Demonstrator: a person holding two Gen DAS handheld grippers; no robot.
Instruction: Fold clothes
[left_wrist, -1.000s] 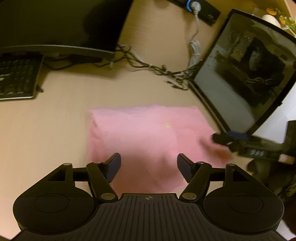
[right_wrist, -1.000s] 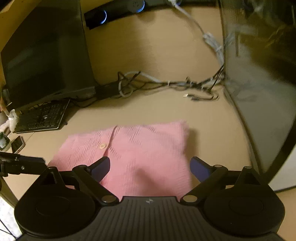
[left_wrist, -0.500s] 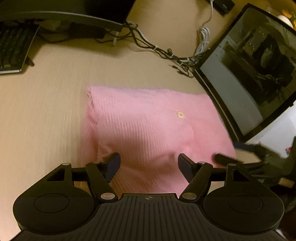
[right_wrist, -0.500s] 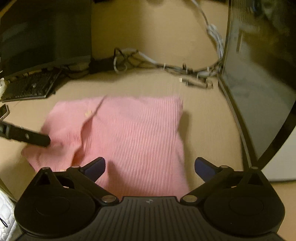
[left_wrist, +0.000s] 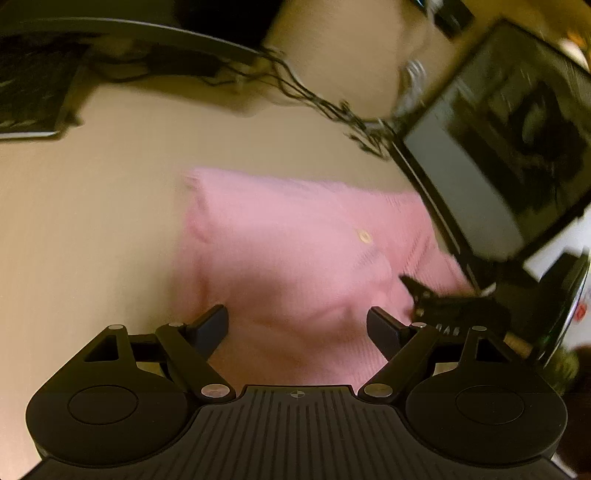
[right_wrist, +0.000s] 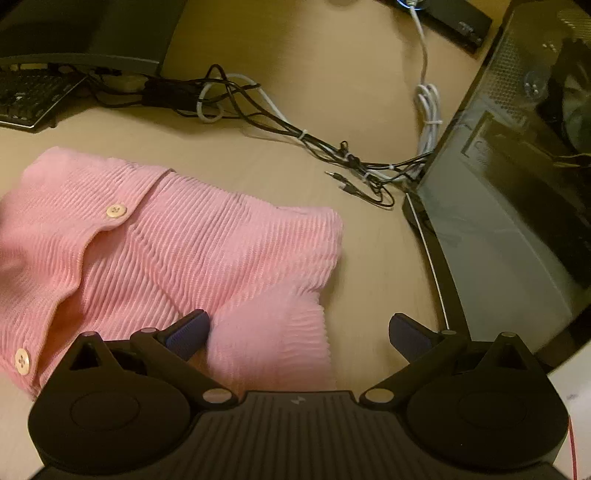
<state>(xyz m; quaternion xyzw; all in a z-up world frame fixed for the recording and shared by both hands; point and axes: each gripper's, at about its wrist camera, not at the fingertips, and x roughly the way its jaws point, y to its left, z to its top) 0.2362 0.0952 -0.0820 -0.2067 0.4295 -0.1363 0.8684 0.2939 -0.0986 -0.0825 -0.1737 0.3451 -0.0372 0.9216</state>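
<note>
A pink ribbed cardigan (left_wrist: 295, 251) with pale buttons lies folded on the wooden desk (left_wrist: 92, 221). In the left wrist view my left gripper (left_wrist: 297, 328) hovers over its near edge, jaws opening, with pink cloth below the gap and no pad pressing it. The right gripper's finger (left_wrist: 436, 299) shows at the cardigan's right edge. In the right wrist view the cardigan (right_wrist: 192, 251) fills the left side, and my right gripper (right_wrist: 299, 332) stands wide open over its near right corner, the ribbed cuff lying loose between the fingers.
A tangle of cables (right_wrist: 295, 136) runs across the desk behind the cardigan. A glass-sided computer case (right_wrist: 517, 184) stands close on the right. A monitor base (right_wrist: 92, 62) and keyboard (right_wrist: 26, 96) sit at the back left. Bare desk (right_wrist: 376, 258) lies between cardigan and case.
Both grippers came down closer over the cardigan and their jaws widened. The right gripper rolled and shifted toward the cardigan's right corner, entering the left wrist view at that edge.
</note>
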